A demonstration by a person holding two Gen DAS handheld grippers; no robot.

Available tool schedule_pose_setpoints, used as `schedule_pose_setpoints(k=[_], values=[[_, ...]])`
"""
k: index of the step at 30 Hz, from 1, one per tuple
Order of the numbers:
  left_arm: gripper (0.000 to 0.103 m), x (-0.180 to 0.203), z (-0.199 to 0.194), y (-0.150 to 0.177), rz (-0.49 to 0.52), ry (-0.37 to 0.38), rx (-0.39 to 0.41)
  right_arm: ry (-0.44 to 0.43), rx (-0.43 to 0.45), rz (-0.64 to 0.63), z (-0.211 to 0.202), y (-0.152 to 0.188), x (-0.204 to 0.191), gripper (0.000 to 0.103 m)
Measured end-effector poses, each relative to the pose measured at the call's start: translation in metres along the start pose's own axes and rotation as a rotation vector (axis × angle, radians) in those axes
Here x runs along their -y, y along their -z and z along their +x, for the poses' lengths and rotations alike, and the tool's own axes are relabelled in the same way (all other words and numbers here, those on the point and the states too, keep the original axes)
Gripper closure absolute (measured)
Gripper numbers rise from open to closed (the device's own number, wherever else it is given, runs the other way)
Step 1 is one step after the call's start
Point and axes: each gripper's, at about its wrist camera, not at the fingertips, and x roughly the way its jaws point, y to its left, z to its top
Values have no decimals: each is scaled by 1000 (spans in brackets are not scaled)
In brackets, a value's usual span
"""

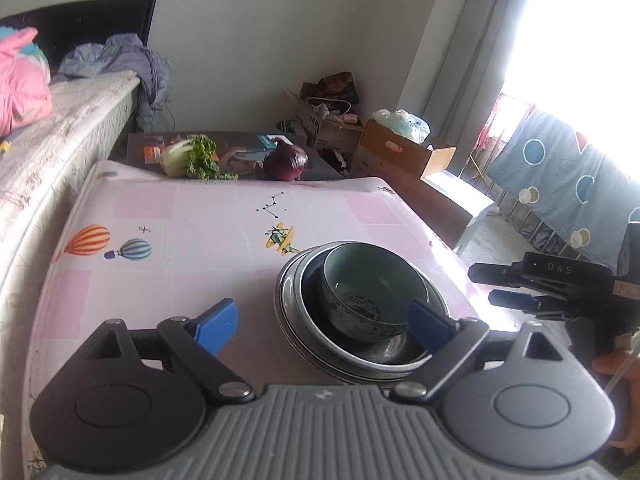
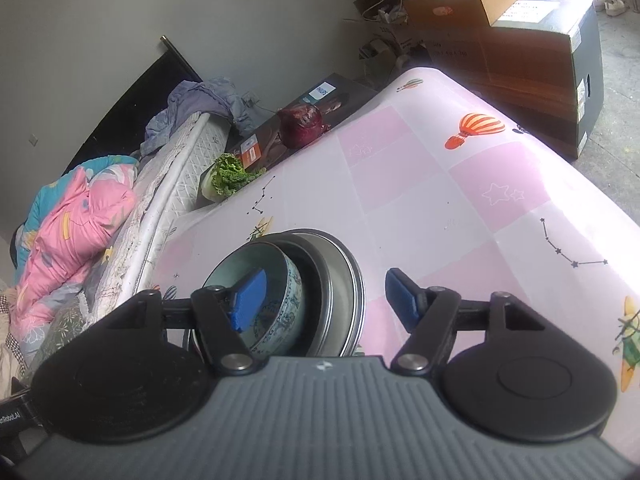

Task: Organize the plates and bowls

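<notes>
Pink tablecloth (image 1: 192,216), stacked bowls (image 1: 360,304), cabbage (image 1: 196,158) behind, left gripper (image 1: 324,324) and right gripper (image 2: 324,300) apart, empty.

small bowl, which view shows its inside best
The left wrist view: the small bowl sits in the stacked dishes with its interior and patterned bottom open to view. In the right wrist view a blue finger covers part of it, showing mostly its patterned outer wall.

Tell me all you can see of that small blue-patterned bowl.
The bowl looks ceramic, pale blue-green with darker blue patterns on its outer wall and inside bottom. It appears empty and sits upright, off-centre, inside a larger metal bowl stacked on plates on the table. Neither open gripper touches it.
</notes>
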Motion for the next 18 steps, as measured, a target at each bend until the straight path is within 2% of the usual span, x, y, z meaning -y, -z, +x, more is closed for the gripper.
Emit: schedule_pose_setpoints(k=[1,2,7,13,18], values=[[2,6,-8,5,27,-17,20,7,21,-29,-11,7,-5,22],[0,12,-14,11,48,-25,30,16,44,-67,-23,15,-12,20],[0,34,-32,33,118,-65,26,47,125,-216,-68,61,-38,2],[0,48,-49,47,148,-201,75,100,212,-371,-109,105,-65,1],[0,52,-56,47,166,-331,104,148,239,-410,-129,122,-77,1]])
